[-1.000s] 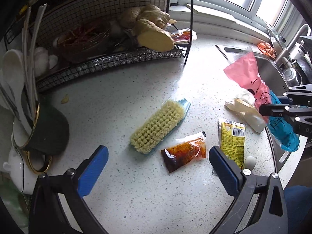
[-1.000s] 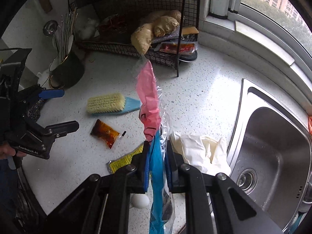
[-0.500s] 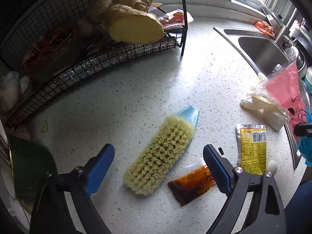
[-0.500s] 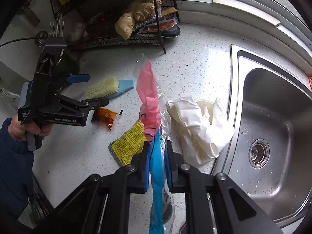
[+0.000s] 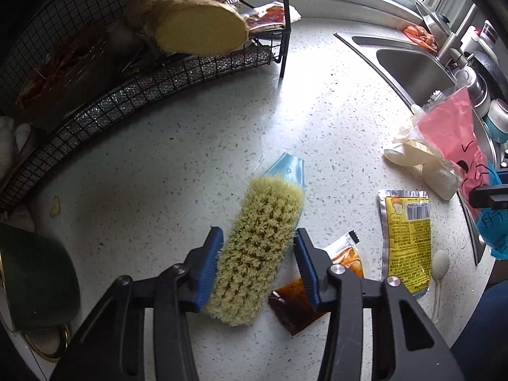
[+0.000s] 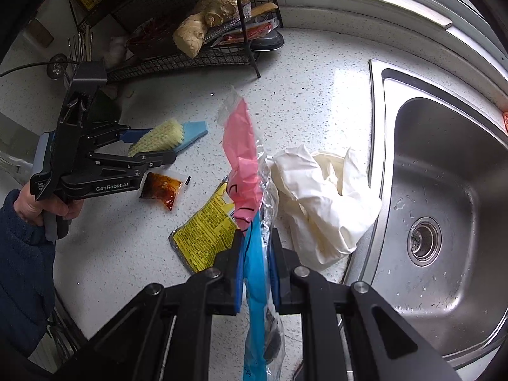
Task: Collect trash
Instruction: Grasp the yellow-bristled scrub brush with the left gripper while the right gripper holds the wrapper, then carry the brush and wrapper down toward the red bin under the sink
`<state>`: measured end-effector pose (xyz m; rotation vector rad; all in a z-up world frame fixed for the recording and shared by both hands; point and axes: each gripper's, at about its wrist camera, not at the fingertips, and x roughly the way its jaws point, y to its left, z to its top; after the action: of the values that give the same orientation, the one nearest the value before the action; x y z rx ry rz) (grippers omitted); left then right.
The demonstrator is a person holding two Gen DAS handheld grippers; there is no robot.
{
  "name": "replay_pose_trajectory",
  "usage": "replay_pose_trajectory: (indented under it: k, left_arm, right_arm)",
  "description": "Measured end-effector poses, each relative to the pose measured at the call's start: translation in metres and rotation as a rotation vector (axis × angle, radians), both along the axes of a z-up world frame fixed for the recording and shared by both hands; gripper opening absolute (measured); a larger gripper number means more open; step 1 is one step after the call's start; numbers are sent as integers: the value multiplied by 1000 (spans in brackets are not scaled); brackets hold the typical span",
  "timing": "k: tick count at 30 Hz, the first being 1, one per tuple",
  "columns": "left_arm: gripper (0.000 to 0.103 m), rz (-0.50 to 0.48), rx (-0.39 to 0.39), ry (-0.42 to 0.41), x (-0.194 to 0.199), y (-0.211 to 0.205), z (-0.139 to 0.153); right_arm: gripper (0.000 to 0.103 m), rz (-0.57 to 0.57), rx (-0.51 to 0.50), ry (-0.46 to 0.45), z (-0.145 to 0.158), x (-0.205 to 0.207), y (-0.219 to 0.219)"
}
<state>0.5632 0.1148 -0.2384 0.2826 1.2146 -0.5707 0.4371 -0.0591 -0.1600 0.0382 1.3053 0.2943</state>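
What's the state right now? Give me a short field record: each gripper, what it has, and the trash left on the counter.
left gripper: open, fingers straddling the scrub brush, which lies on the counter
right gripper: shut on the pink and blue plastic bag, held upright
trash on counter: sauce packet, yellow packet, white crumpled bag beside the sink
other small item: white spoon-like piece, unclear
rack: ginger on it
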Motion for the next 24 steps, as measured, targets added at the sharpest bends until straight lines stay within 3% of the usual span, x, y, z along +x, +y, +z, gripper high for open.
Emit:
replay_pose_trajectory:
  k: [8, 24]
  left_arm:
    - [38, 132, -31, 7, -22, 13, 16]
    - [38, 111, -48, -57, -121, -27, 93]
  right_arm:
    - [13, 31, 17, -25, 6, -5, 5]
    - [13, 90, 57, -104, 32, -50, -3]
